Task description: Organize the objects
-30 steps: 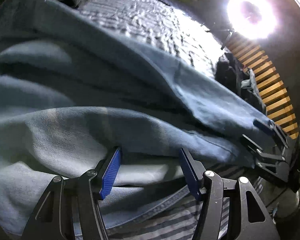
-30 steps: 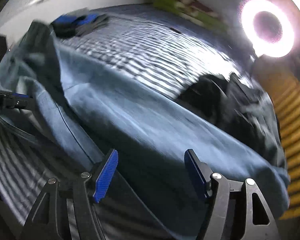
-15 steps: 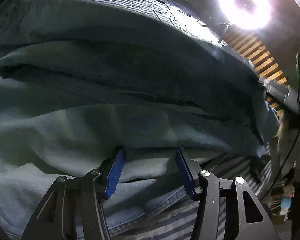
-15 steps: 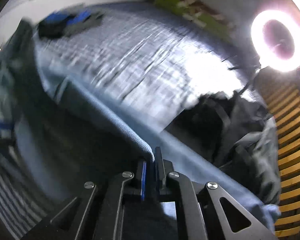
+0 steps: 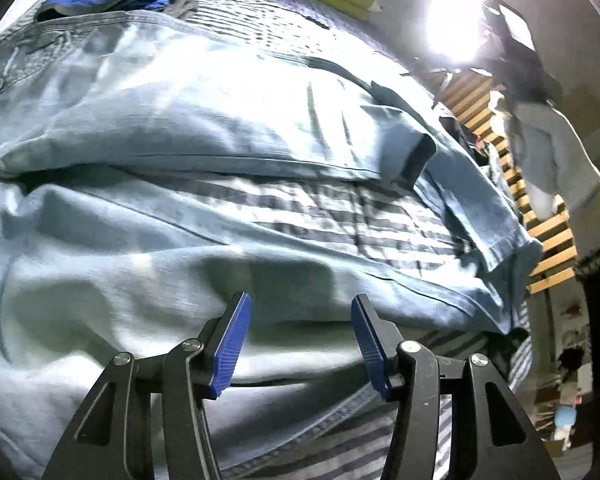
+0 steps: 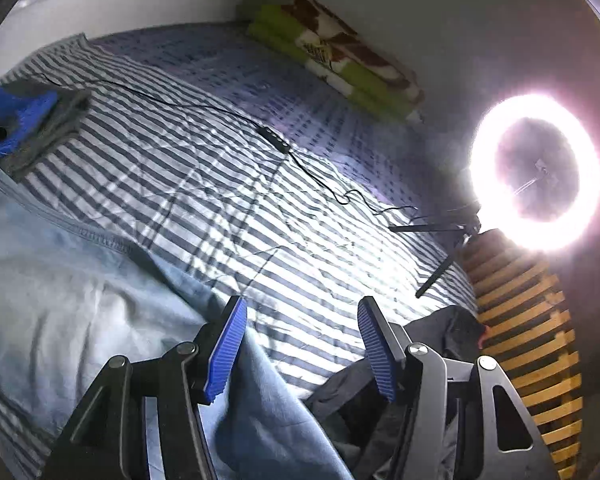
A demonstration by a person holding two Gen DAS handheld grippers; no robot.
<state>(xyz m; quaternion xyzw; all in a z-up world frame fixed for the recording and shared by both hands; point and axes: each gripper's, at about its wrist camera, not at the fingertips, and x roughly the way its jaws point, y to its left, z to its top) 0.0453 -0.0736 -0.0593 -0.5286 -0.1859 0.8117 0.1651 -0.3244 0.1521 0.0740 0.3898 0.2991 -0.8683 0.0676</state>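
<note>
Denim fills most of the bed: pale blue jeans [image 5: 188, 128] lie spread and partly folded over the striped bedspread [image 6: 228, 184], one leg doubled back so a band of stripes shows between the layers. The left gripper [image 5: 298, 344] hovers over the near fold, jaws parted with denim lying under the gap; the pads do not seem to press it. The right gripper [image 6: 300, 348] has its jaws opening, a flap of the same jeans hanging loose below them, nothing pinched. A dark garment [image 6: 452, 328] is heaped by the bed's right edge, near the ring light [image 6: 536, 172]. Folded blue and grey clothes [image 6: 24, 124] sit at the far left.
</note>
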